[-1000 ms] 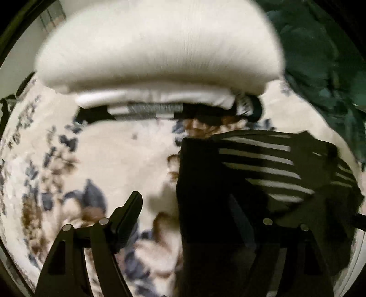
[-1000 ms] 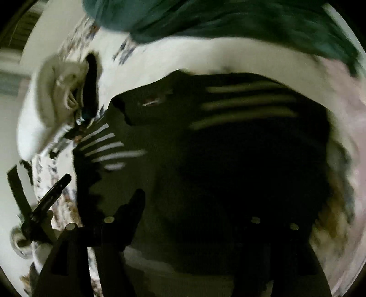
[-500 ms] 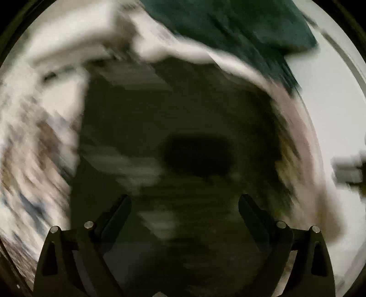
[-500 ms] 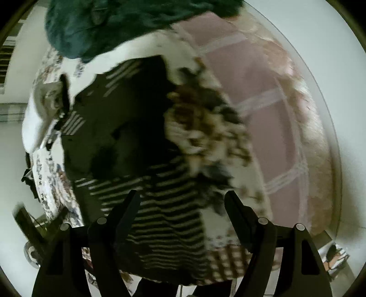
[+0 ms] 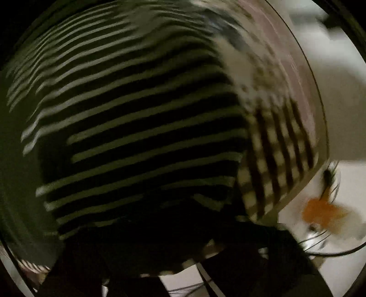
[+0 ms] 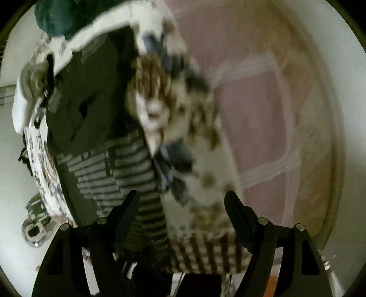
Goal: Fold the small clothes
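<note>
A black garment with pale stripes (image 5: 141, 128) fills the blurred left wrist view, lying on the bed close under the camera. My left gripper's fingers are lost in the dark bottom of that view. In the right wrist view the same striped garment (image 6: 128, 164) lies at the left, partly folded, on the floral blanket (image 6: 183, 128). My right gripper (image 6: 183, 205) is open and empty, just above the garment's near striped edge.
A white folded stack (image 6: 25, 100) and a dark green cloth (image 6: 59, 18) lie at the far end of the bed. A pink checked sheet (image 6: 256, 96) covers the bed's right side. A brown checked edge (image 6: 205, 255) hangs at the near side. An orange object (image 5: 322, 214) is on the floor.
Both cameras have swung toward the near end of the bed. The left gripper has dropped close over the striped part of the garment. The right gripper has drawn back and stays open.
</note>
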Demonstrator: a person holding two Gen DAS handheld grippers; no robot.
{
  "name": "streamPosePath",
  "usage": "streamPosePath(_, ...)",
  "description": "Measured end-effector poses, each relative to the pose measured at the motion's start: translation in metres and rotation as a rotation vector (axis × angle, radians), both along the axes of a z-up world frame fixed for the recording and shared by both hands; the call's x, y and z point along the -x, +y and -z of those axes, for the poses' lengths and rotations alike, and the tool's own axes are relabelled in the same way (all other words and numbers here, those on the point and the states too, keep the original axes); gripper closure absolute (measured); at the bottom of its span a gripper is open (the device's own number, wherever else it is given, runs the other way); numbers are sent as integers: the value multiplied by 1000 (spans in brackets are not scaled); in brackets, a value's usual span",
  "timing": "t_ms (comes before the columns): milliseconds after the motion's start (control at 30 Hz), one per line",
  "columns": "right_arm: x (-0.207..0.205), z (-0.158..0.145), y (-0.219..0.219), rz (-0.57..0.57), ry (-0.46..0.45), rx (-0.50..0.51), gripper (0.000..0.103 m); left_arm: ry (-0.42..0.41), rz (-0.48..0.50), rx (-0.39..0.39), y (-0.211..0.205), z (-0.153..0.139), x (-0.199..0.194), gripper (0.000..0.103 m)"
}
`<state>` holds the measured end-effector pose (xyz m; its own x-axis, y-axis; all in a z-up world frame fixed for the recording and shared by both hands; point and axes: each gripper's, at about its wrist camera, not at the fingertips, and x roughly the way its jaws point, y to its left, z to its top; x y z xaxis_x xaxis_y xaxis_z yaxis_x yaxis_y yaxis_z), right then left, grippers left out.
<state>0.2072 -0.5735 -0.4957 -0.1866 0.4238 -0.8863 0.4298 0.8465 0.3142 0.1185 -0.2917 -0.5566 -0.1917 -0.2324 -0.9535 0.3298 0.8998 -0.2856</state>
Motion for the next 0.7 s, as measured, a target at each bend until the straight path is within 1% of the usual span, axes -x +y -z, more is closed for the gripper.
streamPosePath(100, 31, 32, 33, -48, 119, -95, 25, 21, -186, 79, 49, -16, -26, 66)
streamPosePath(133, 43, 40, 44, -58, 151, -125, 25, 30, -244, 99, 64, -19, -33, 55)
streamPosePath(167, 55, 47, 55, -66, 181, -155, 25, 41, -300, 106, 81, -22, -40, 40)
streamPosePath(200, 72, 55, 69, -69, 210, -188, 25, 41, -370, 118, 102, -26, -48, 36)
streamPosePath(233, 83, 60, 78, -62, 223, -205, 25, 29, -404, 118, 113, -27, -49, 35)
streamPosePath(267, 95, 66, 86, -53, 241, -220, 25, 3, -446, 93, 129, -30, -54, 35)
streamPosePath(367, 129, 83, 101, 73, 266, -291, 25, -23, -493, 24, 150, -26, -57, 35)
streamPosePath(433, 144, 93, 109, 203, 256, -356, 25, -17, -526, 17, 161, -21, -58, 35)
streamPosePath(500, 152, 101, 118, 307, 247, -407, 25, -18, -523, -15, 167, -13, -60, 35)
streamPosePath(533, 155, 104, 123, 360, 242, -416, 25, -21, -518, -22, 168, -11, -59, 35)
streamPosePath(600, 152, 107, 135, 408, 219, -411, 25, -27, -499, -23, 165, -9, -62, 35)
streamPosePath(667, 146, 109, 148, 370, 224, -338, 25, -35, -474, -32, 162, -7, -63, 35)
streamPosePath(700, 144, 111, 155, 316, 243, -265, 26, -36, -453, -39, 159, -6, -64, 35)
